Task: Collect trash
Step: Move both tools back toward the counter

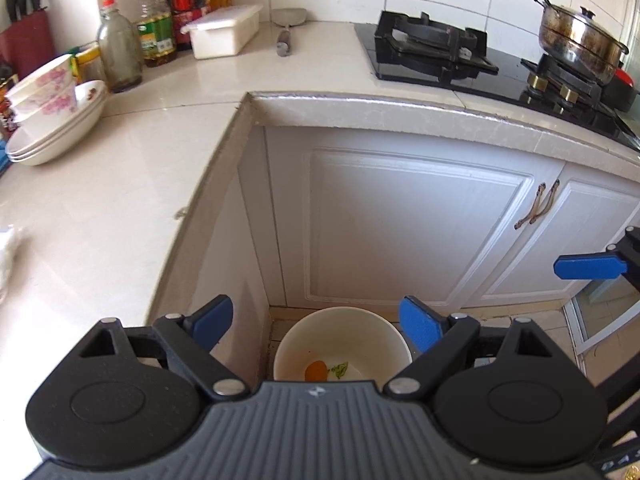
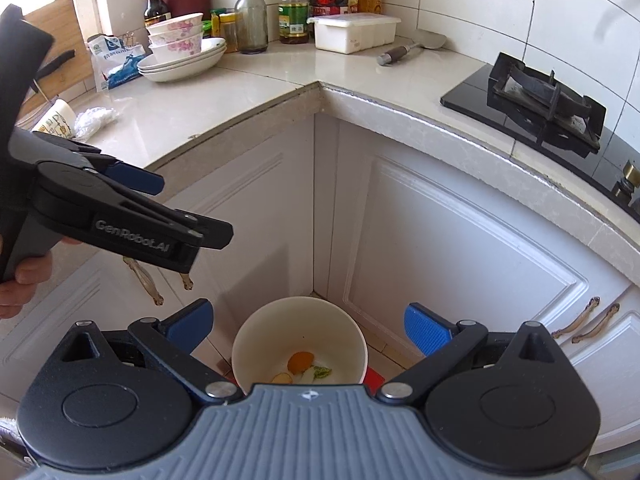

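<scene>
A white trash bin (image 1: 342, 340) stands on the floor in the cabinet corner, with orange peel (image 1: 316, 371) and a green scrap inside. It also shows in the right wrist view (image 2: 298, 336), holding orange peel (image 2: 301, 360) and other scraps. My left gripper (image 1: 316, 322) is open and empty above the bin; it appears from the side in the right wrist view (image 2: 176, 208). My right gripper (image 2: 310, 326) is open and empty above the bin. On the counter lie a crumpled plastic wrap (image 2: 94, 120) and a tipped paper cup (image 2: 56, 118).
Stacked bowls and plates (image 2: 182, 50), bottles (image 2: 294, 4), a white box (image 2: 354, 32) and a cleaver (image 2: 412, 48) sit on the L-shaped counter. A gas stove (image 1: 436, 48) with a steel pot (image 1: 578, 40) is at right. White cabinet doors (image 1: 400, 228) stand behind the bin.
</scene>
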The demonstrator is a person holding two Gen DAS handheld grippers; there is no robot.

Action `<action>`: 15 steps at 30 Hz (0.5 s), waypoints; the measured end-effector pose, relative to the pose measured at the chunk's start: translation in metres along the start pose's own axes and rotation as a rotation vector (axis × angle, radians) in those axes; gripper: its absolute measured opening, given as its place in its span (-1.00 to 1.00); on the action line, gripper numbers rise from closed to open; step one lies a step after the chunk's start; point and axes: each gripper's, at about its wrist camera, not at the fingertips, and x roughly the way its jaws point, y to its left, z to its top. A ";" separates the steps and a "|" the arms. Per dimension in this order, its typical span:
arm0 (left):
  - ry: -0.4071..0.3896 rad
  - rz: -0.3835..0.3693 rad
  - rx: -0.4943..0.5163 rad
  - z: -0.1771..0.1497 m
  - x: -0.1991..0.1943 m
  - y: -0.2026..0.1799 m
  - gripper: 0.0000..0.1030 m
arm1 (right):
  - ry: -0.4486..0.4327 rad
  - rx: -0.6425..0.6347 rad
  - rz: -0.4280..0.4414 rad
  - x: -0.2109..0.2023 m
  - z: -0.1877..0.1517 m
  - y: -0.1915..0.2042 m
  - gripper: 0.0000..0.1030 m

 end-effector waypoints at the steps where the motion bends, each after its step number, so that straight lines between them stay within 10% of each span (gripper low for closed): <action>1: -0.008 0.008 -0.009 -0.001 -0.007 0.004 0.76 | -0.004 -0.006 0.002 -0.001 0.002 0.003 1.00; 15: -0.059 0.204 -0.178 -0.035 -0.088 0.082 0.78 | -0.072 -0.137 0.119 0.004 0.045 0.068 1.00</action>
